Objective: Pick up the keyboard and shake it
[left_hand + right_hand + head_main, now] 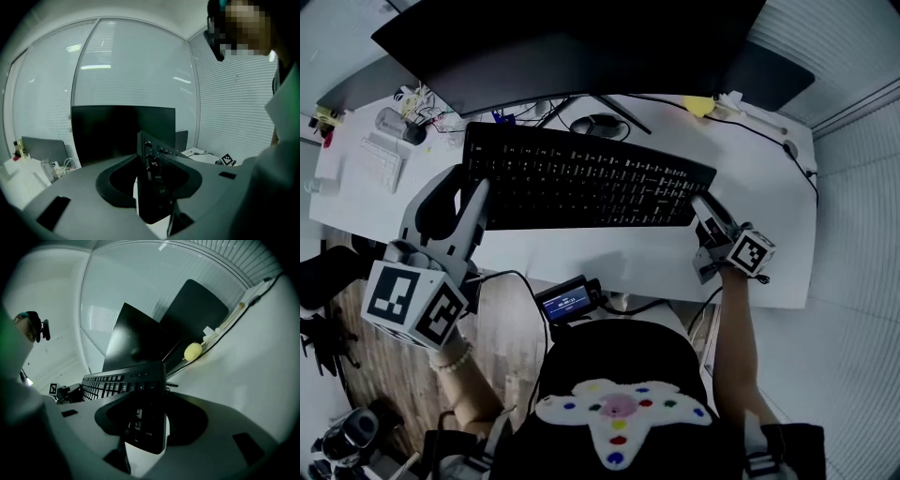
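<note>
A long black keyboard [581, 178] stretches across the middle of the head view, over the white desk [759, 197]. My left gripper [478, 199] is shut on its left end, and my right gripper [702, 210] is shut on its right end. In the left gripper view the keyboard's short end [151, 187] stands edge-on between the grey jaws of the left gripper [152, 174]. In the right gripper view the numeric-pad end of the keyboard [146, 423] fills the gap of the right gripper [145, 414], and the key rows run off to the left.
A big dark monitor [572, 37] stands behind the keyboard, with a black mouse [596, 124] and cables at its foot. A yellow ball [698, 106] lies at the back right. A white keypad [382, 161] and small clutter sit at the far left. A small display device [567, 300] hangs at the desk's front edge.
</note>
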Demonstrator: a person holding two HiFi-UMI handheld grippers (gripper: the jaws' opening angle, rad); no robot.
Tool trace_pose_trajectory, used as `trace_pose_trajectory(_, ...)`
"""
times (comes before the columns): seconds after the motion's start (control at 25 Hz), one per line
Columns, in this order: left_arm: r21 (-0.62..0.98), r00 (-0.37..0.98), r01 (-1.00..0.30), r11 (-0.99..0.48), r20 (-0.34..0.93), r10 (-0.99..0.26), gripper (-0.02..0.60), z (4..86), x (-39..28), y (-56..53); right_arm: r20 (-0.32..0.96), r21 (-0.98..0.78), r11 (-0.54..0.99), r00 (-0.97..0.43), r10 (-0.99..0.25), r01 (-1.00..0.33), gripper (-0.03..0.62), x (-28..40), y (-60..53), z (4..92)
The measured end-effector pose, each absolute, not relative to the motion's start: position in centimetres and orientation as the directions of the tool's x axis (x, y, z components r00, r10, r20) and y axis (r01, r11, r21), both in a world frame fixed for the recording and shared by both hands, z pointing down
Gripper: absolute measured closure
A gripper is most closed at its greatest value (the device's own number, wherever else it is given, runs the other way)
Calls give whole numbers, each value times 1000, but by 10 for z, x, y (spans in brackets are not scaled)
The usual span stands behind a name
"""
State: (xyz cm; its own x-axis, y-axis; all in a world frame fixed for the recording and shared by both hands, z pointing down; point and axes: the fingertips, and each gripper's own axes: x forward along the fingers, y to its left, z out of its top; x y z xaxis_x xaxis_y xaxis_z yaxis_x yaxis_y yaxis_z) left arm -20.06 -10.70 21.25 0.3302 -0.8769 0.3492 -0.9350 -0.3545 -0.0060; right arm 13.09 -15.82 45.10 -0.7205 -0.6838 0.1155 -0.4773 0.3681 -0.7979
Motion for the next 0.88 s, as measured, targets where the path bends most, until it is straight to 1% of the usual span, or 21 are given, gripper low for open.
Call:
trace_pose_trajectory(0.2, 140, 394, -919, -369, 374, -839, 423, 263, -211, -119, 255, -734, 310, -668, -699, -604, 401, 152, -146, 453)
trace_pose_trajectory(0.4, 254, 442, -895, -366, 414, -796, 423, 324, -222, -133, 395, -682, 235, -620, -678, -692, 401, 161, -137, 469)
trace_pose_trajectory(0.68, 363, 460, -881, -303, 512, -726, 425, 406, -226, -137, 528, -609, 176, -561, -638, -774, 401, 170, -130, 501)
trace_pose_trajectory(0.88, 421, 478, -866, -268, 547, -687, 425, 448, -227, -139, 593, -571, 149, -531, -605, -807, 401, 175, -130, 520)
